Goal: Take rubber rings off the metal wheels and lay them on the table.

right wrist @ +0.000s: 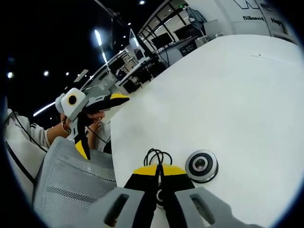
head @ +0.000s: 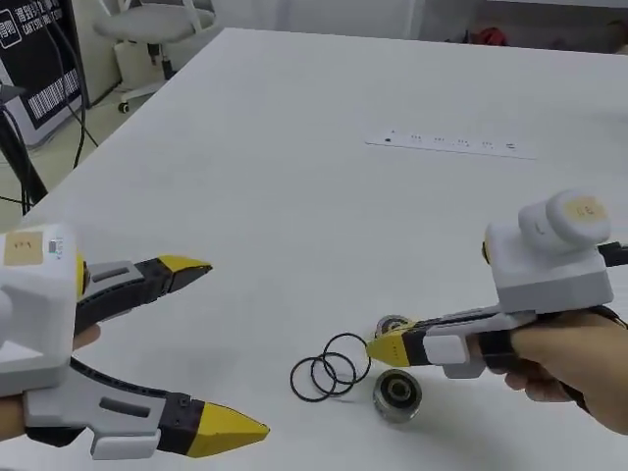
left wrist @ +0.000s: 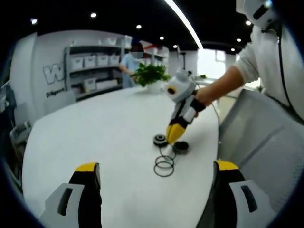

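Between the wheels (head: 396, 392), your right tongs (head: 376, 348) sit closed by the rings (head: 332, 371); left tongs (head: 231, 345) gape empty. Rings look thin, floppy, light, so pinch one strand.

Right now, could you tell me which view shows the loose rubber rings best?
The head view: the rubber rings lie whole and overlapping. The left gripper view shows them small and far off; in the right gripper view the shut jaws hide most of them.

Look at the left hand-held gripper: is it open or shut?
Open. The left hand-held gripper has its two yellow tips spread wide apart above the table, with nothing between them.
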`<state>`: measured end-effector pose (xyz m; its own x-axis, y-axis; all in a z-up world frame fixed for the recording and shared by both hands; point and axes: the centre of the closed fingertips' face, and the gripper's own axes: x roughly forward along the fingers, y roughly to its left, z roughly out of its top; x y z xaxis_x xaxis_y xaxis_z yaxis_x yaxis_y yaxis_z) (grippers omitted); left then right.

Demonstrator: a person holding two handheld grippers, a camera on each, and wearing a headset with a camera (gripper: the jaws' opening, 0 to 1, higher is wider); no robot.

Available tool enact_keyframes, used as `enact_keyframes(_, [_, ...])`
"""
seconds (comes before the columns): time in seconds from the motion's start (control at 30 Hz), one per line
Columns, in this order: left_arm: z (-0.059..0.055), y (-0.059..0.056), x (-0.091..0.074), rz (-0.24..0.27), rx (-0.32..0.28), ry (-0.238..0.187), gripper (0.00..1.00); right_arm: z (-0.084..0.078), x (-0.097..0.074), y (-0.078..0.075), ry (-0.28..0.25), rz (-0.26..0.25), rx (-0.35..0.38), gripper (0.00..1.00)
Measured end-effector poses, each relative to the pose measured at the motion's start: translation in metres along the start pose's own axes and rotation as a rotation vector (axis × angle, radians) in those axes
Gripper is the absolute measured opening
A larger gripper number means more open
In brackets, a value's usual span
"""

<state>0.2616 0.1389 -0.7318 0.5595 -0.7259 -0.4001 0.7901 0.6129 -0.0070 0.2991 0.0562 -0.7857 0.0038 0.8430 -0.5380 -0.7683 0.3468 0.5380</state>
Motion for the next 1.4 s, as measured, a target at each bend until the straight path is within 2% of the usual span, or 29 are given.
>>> enact_keyframes(0.47, [-0.001,0.0,0.003,0.001,-0.039,-0.012,1.0,-0.008,0.008,-0.006,0.045,-0.001,0.011,0.0])
enact_keyframes(0.97, [-0.003,0.003,0.002,0.003,-0.041,0.001,1.0,-0.007,0.011,-0.013,0.054,-0.014,-0.004,0.0])
enact_keyframes(1.4, [-0.001,0.003,0.003,-0.003,-0.032,0.004,0.99,-0.009,0.007,-0.02,0.058,-0.045,-0.004,0.0])
